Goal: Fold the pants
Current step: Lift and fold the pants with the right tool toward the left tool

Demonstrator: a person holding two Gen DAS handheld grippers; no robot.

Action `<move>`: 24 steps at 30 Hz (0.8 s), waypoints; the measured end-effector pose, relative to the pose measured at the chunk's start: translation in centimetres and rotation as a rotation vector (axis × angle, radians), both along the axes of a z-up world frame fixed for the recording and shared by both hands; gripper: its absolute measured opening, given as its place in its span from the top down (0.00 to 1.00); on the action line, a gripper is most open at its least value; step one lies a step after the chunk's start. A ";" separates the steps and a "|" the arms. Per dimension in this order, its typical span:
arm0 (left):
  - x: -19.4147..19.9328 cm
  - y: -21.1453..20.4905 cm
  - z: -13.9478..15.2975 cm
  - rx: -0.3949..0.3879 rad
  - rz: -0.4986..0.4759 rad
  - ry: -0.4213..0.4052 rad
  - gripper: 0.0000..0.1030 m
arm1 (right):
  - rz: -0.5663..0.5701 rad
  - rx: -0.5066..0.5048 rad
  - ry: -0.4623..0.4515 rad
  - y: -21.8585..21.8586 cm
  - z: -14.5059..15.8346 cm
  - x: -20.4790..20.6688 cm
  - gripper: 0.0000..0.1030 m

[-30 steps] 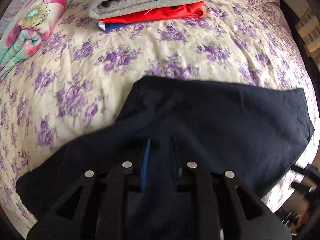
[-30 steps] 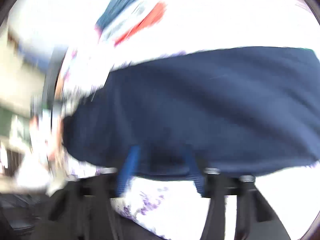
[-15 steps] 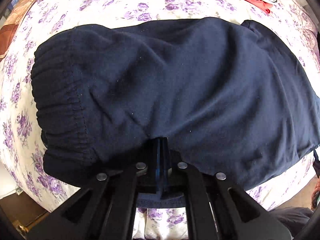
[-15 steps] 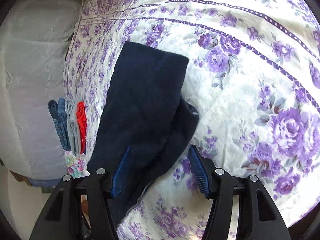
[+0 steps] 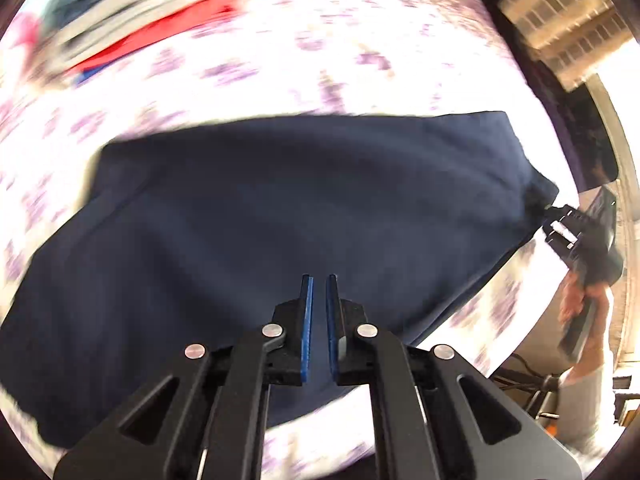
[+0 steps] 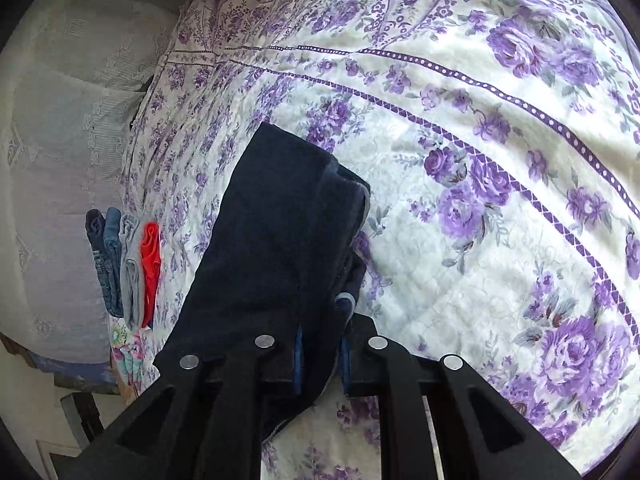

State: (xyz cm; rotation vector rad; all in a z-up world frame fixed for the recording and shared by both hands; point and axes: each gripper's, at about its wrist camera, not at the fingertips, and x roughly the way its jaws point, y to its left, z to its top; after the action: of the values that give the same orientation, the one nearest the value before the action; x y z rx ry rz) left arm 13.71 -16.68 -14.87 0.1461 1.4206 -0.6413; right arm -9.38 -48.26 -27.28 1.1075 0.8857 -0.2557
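I see the dark navy fabric pants (image 5: 280, 216) spread folded on the bed's cream quilt with purple flowers (image 6: 460, 240). Left gripper (image 5: 319, 280) fingers nearly pressed together above the pants, nothing between them. Right gripper (image 6: 320, 344) fingers have just closed, pinching the pants' end. Stack of folded clothes (image 6: 124, 260) lies well apart.

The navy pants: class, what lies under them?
The navy pants lie on the floral bedspread, which shows all around them. Whatever else lies beneath the cloth is covered and cannot be seen.
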 end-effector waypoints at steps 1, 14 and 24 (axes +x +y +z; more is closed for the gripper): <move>0.6 -2.4 -0.4 -0.023 -0.018 0.021 0.95 | 0.005 0.001 0.002 -0.1 -0.1 0.0 0.87; 0.2 -16.5 -5.1 0.032 -0.066 0.061 0.97 | 0.034 -0.062 0.013 0.3 -0.4 0.0 0.86; -5.1 -17.8 -4.7 -0.012 -0.173 0.100 0.97 | 0.166 -0.228 0.023 2.3 4.6 2.5 0.86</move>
State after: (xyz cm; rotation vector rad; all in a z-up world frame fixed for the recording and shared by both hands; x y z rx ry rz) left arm 8.61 -34.48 -19.57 0.2316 1.5106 -0.8083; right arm -6.92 -45.95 -22.63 0.8168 0.9385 -0.2262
